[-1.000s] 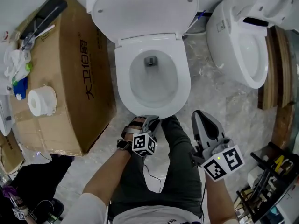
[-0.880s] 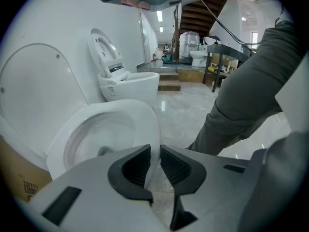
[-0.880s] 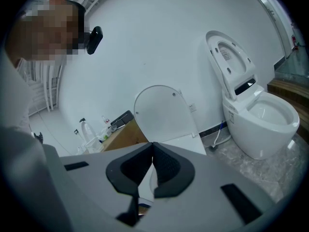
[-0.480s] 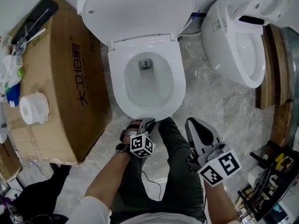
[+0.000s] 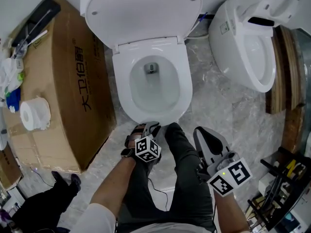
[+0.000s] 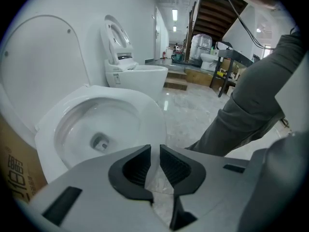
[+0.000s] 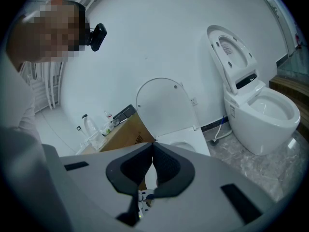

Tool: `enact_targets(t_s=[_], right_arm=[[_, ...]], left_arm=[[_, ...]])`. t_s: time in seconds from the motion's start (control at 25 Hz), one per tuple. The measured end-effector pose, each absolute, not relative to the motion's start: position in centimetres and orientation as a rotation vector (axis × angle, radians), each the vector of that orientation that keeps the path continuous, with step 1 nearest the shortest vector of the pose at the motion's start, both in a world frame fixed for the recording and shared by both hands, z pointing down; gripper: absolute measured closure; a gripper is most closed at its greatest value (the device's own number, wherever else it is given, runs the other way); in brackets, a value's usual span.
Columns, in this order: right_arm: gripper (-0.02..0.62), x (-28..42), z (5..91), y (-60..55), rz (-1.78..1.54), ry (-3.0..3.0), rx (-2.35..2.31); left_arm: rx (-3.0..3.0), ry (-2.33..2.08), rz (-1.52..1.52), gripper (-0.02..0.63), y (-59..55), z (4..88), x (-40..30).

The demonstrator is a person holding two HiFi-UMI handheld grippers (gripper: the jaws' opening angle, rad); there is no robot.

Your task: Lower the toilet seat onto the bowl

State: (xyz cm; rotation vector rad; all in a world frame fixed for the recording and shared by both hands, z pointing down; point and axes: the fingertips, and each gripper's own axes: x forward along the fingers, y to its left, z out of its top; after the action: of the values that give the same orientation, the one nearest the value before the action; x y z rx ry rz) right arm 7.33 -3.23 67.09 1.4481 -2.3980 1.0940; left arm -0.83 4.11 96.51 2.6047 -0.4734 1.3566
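A cardboard box (image 5: 73, 81) crowds the bowl's (image 5: 151, 116) left side, a second toilet (image 5: 248, 47) stands right of it, and bare marble floor (image 5: 218, 101) lies between. The raised toilet seat lid (image 5: 141, 8) stands upright behind the bowl, well apart from your grippers. Your left gripper (image 5: 154, 126), jaws a slit apart and empty, is at the front rim; your right gripper (image 5: 205, 132) is pressed closed on nothing.

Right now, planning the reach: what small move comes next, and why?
Probably raise the right gripper toward the raised toilet seat's top edge: it stands upright behind the bowl, while both it and the left gripper hang empty before the bowl.
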Motion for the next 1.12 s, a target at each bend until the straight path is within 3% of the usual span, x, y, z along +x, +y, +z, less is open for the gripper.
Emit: enact_targets(t_s=[0.52, 1.12], right_arm=[[0.581, 6.6, 62.0, -4.0, 1.039, -2.429, 1.421], [0.581, 3.4, 49.5, -4.8, 0.858, -2.474, 1.397]], left_arm=[[2.524, -0.622, 1.169, 0.595, 1.0, 87.1, -3.0], [2.575, -0.938, 0.757, 0.595, -3.6, 59.7, -4.4]])
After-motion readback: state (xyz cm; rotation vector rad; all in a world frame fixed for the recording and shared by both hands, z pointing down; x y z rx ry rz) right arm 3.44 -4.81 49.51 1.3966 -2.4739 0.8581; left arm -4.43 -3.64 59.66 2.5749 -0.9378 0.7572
